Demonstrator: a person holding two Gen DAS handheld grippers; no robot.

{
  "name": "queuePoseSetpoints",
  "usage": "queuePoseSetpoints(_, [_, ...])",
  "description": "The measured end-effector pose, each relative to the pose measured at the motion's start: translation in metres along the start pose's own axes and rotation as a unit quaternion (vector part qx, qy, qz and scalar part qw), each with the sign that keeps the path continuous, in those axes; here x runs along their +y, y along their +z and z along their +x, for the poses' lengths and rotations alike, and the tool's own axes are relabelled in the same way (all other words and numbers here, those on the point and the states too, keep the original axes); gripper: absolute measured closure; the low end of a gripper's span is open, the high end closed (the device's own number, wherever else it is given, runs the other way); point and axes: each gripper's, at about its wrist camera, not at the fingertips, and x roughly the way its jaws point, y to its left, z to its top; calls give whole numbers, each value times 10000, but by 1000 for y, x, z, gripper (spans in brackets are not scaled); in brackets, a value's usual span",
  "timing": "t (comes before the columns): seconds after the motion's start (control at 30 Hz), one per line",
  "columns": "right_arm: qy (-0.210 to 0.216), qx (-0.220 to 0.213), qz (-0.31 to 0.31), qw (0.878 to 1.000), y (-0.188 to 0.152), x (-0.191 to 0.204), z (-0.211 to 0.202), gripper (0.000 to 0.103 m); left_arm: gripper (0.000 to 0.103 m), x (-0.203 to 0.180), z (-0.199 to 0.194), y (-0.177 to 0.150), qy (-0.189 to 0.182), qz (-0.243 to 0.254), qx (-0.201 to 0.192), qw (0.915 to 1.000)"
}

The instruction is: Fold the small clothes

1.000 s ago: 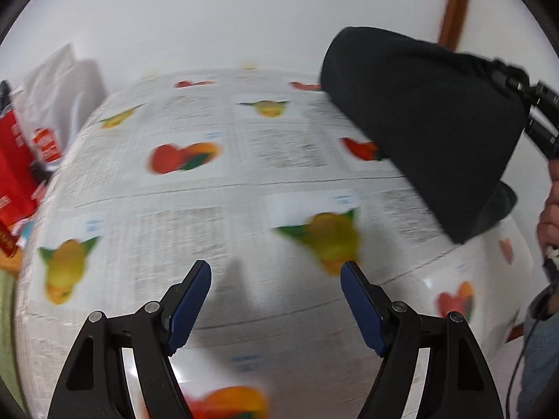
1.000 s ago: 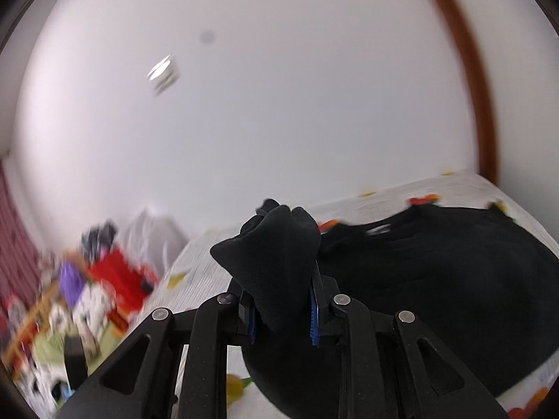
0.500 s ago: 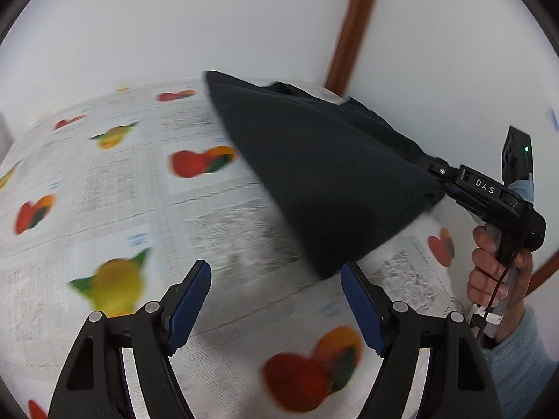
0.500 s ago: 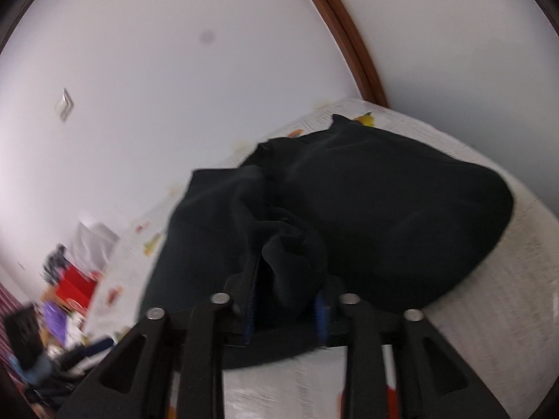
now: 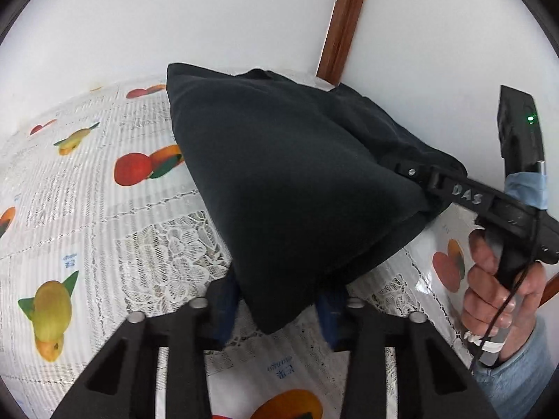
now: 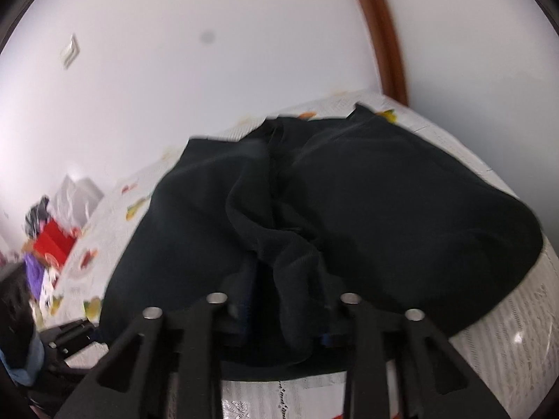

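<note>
Dark garment (image 5: pixel 290 181) lies bunched on the fruit-print tablecloth (image 5: pixel 70 209).

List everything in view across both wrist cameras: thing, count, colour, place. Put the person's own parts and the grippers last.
Garment: one, black, bunched on the table near the wall, a corner in each gripper.
Tablecloth: one, white lace with fruit prints, covering the table.
Wooden trim: one strip, brown, running up the white wall behind the table.
Wall switch: one, white, high on the wall.
Clutter pile: count unclear, red, purple and white, blurred, beyond the table's far end.
Hand: one, with a pale blue sleeve, gripping the right gripper's handle.
Left gripper: black with blue pads, jaws just closing onto the garment's near corner.
Right gripper: black, shut on a fold of the garment.
</note>
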Motion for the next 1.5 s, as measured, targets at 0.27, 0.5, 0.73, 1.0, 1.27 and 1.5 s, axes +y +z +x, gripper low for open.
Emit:
queuePoseSetpoints(0.27, [408, 24, 154, 9990, -6, 29, 5, 85, 75, 44, -32, -18, 148, -348, -172, 9991])
queuePoseSetpoints(0.5, [861, 194, -189, 9959, -23, 102, 15, 85, 75, 112, -82, -53, 335, -769, -238, 9962])
queuePoseSetpoints(0.73, [1332, 237, -215, 9906, -37, 130, 3, 78, 71, 148, -109, -77, 71, -835, -201, 9963])
queuePoseSetpoints(1.0, [1178, 310, -185, 9924, -27, 137, 18, 45, 40, 137, -86, -58, -137, -695, -190, 9973])
queuePoseSetpoints(1.27, [974, 571, -62, 9936, -15, 159, 60, 65, 32, 123, -66, -52, 218, -521, -96, 9984])
queuePoseSetpoints(1.5, [1427, -24, -337, 9892, 16, 149, 24, 88, 30, 112, -61, -50, 530, -385, -72, 9978])
